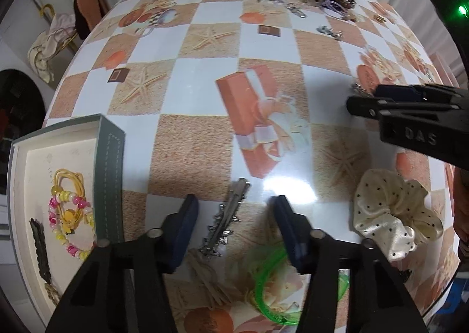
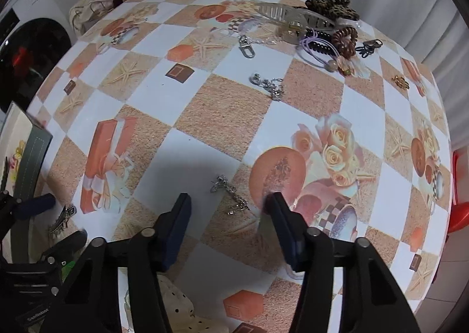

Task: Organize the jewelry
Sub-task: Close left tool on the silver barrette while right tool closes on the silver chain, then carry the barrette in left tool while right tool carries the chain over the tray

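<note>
Silver chain [image 2: 231, 195] on checkered tablecloth [image 2: 222, 116], between right gripper's [image 2: 228, 207] parted jaws.

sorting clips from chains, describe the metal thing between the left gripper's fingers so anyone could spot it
Start at the grey-edged tray on the checked tablecloth. Just right of it, between the left gripper fingers, lies a silver hair clip. Unlike the green bangle and dotted cream scrunchie nearby, it is a long, narrow metal bar.

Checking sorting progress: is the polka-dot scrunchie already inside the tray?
No, the cream polka-dot scrunchie lies on the tablecloth, far from the tray.
</note>
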